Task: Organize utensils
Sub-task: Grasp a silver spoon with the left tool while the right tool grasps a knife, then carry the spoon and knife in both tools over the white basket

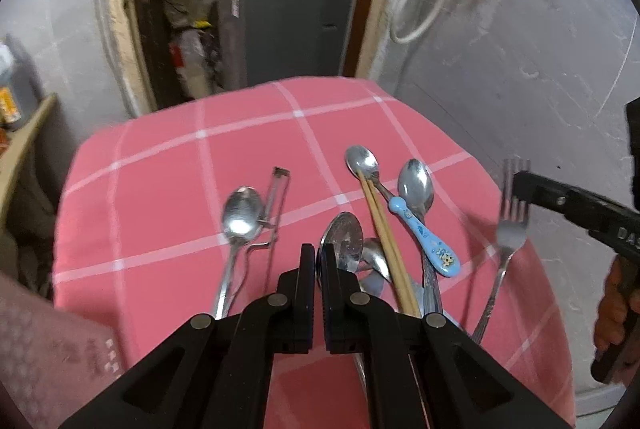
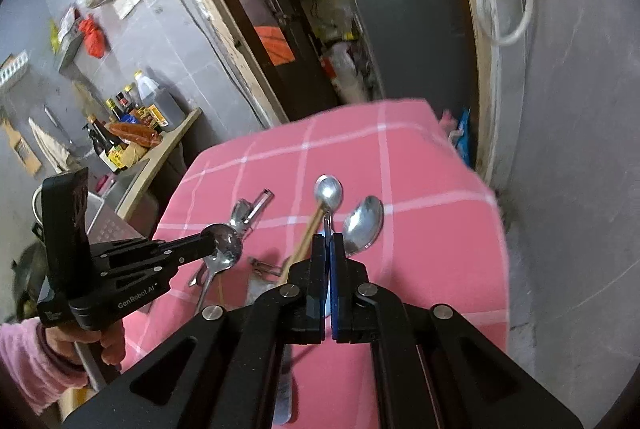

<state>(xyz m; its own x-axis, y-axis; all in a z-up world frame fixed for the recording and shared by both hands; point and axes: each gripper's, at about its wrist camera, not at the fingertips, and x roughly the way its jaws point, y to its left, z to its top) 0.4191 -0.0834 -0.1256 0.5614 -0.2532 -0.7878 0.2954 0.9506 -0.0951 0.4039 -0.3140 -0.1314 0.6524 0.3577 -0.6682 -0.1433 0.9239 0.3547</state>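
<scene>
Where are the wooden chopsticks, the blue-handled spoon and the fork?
wooden chopsticks [image 1: 385, 229]: left wrist view, middle of the shafts.
blue-handled spoon [image 1: 424, 235]: left wrist view, on the blue patterned handle.
fork [image 1: 511, 233]: left wrist view, base of the tines.

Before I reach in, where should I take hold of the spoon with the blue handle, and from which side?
Grip the blue handle near its wide end, from above, fingers across it. It is the thickest part and lies on top of the plain spoon. The chopsticks rest on its bowl, so probably draw it out toward yourself.
</scene>
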